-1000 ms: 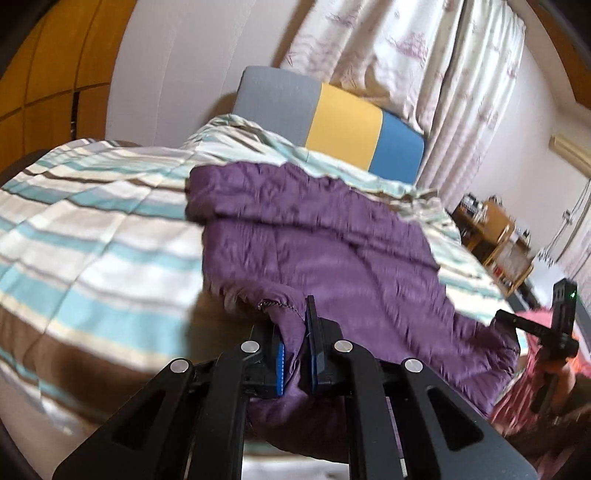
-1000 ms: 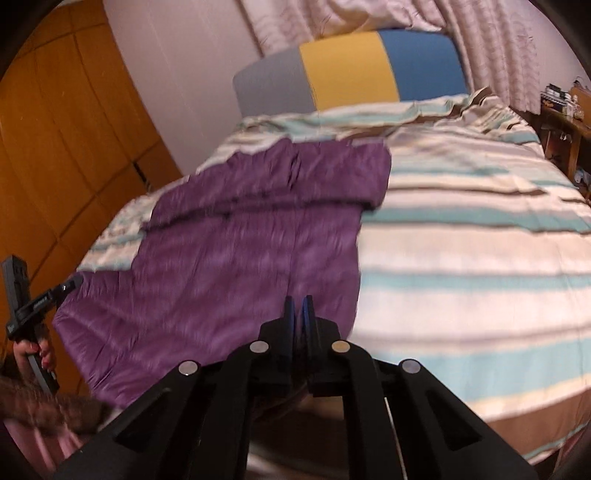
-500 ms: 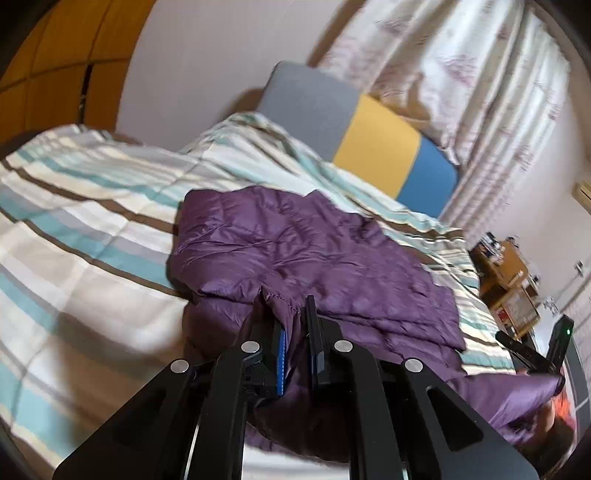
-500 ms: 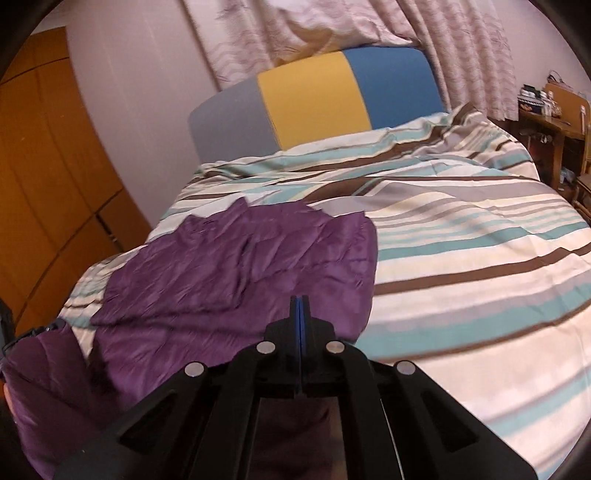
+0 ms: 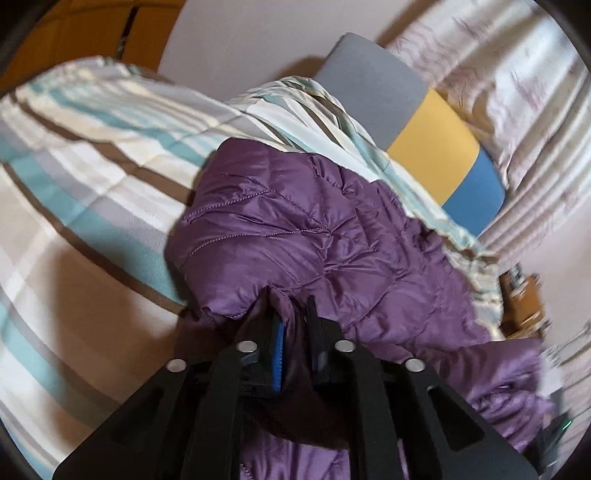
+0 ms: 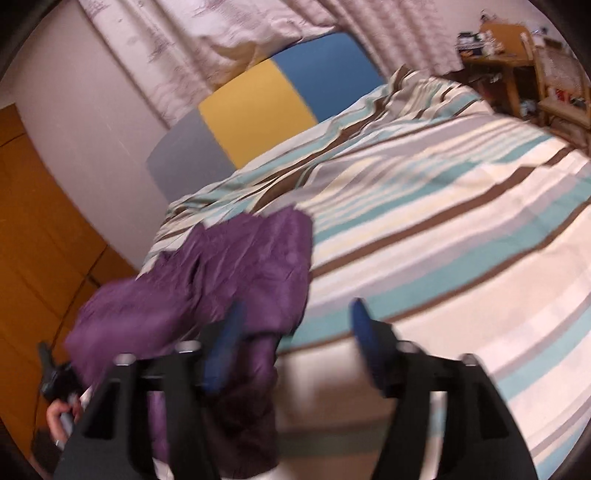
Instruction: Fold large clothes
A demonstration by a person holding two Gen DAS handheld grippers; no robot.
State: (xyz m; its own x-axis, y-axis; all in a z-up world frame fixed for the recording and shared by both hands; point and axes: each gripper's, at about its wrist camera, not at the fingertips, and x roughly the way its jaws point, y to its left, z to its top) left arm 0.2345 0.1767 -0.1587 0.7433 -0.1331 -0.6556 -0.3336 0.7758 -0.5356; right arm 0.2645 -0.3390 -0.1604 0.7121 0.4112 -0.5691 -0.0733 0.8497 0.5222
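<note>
A purple quilted jacket (image 5: 332, 240) lies folded over itself on the striped bed cover (image 5: 92, 184). My left gripper (image 5: 295, 314) still has a fold of the jacket's edge between its pads, and its jaws are opening. In the right wrist view the jacket (image 6: 240, 266) sits at the left of the bed. My right gripper (image 6: 297, 310) is opening and stands wide, with only the bed cover (image 6: 443, 221) showing between its fingers; its left finger (image 6: 225, 339) is just beside the jacket's near edge. A hand (image 6: 59, 417) holds the left tool at lower left.
A grey, yellow and blue headboard (image 6: 258, 107) and pale curtains (image 6: 207, 29) stand behind the bed. Wooden shelves with small items (image 6: 517, 55) are at the far right. An orange wooden wardrobe (image 6: 37, 221) lines the left side.
Both grippers moved forward over the bed, carrying the jacket's lower edge up onto its upper part. The right gripper went from shut to wide open and let go of the fabric.
</note>
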